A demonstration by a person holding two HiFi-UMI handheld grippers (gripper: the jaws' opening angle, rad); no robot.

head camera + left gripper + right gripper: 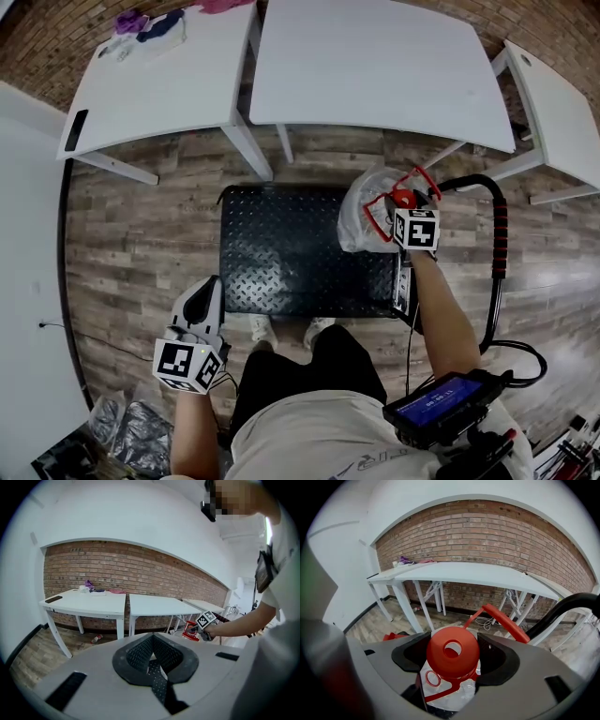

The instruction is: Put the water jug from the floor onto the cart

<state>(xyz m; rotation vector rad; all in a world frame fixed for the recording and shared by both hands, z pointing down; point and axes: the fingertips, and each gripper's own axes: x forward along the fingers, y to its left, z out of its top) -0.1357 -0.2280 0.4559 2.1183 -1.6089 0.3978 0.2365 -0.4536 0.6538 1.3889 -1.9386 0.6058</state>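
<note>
The water jug [367,211] is clear plastic with a red cap [452,653] and a red carry handle [508,623]. It is at the far right end of the black cart deck [291,248]; I cannot tell whether it rests there or hangs just above. My right gripper [405,204] is shut on the jug's neck, its jaws flanking the cap [402,198]. My left gripper [210,289] hangs at the lower left, off the cart's near left corner, shut with nothing in it. In the left gripper view its black pads [140,656] meet.
The cart's black push handle with red grips [500,234] curves up on the right. Three white tables [375,66] stand against the brick wall beyond the cart, their legs [248,145] near its far edge. Grey bags [127,422] lie at lower left. My feet [286,330] touch the cart's near edge.
</note>
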